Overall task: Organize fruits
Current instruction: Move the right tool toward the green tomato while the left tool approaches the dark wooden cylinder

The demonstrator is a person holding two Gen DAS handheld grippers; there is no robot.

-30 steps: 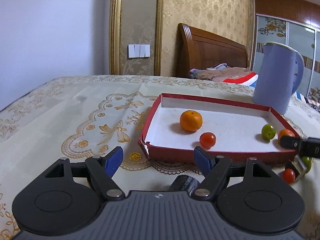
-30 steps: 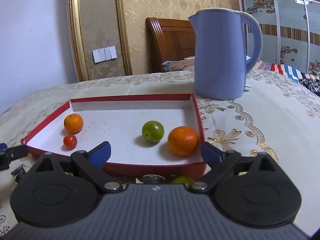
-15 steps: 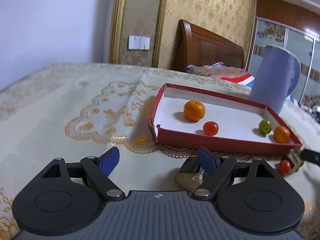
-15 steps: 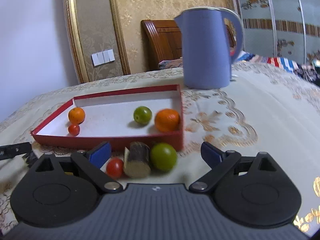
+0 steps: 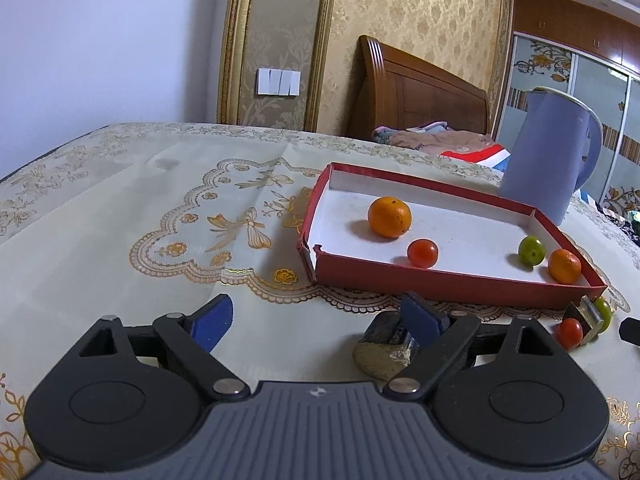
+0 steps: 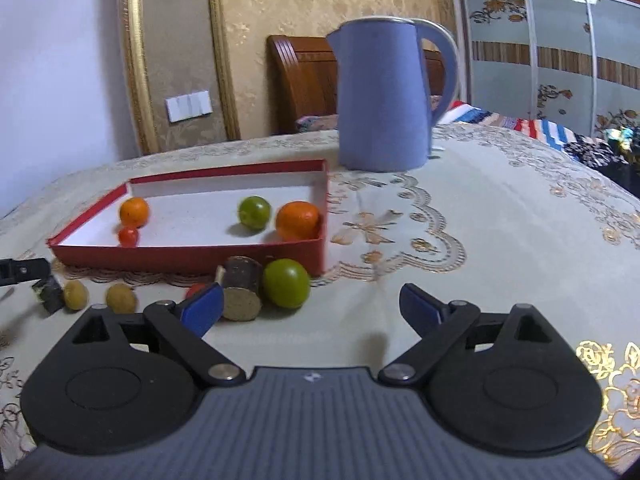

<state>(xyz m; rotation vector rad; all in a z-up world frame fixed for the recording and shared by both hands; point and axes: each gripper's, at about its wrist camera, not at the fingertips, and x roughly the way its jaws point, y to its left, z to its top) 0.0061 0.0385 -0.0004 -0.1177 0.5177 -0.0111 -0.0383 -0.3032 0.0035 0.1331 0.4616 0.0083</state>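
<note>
A red tray [image 5: 448,286] [image 6: 188,258] holds two oranges [image 5: 389,216] [image 6: 298,220], a cherry tomato [image 5: 422,253] [image 6: 128,236] and a green fruit [image 5: 531,251] [image 6: 254,209]. On the cloth before it lie a green fruit [image 6: 286,283], a dark stub of cane [image 6: 241,294], a tomato [image 5: 569,333] and two small brown fruits [image 6: 120,298]. Another dark stub [image 5: 384,350] lies by my left gripper [image 5: 316,322], which is open and empty. My right gripper [image 6: 312,310] is open and empty, just right of the loose fruits.
A blue jug [image 6: 386,96] [image 5: 546,152] stands behind the tray's right end. The table has a cream embroidered cloth [image 5: 160,216]. A wooden headboard [image 5: 416,92] and wardrobe doors stand beyond.
Both grippers have drawn back from the tray and stayed open. The loose fruits and stubs in front of the tray have come into view.
</note>
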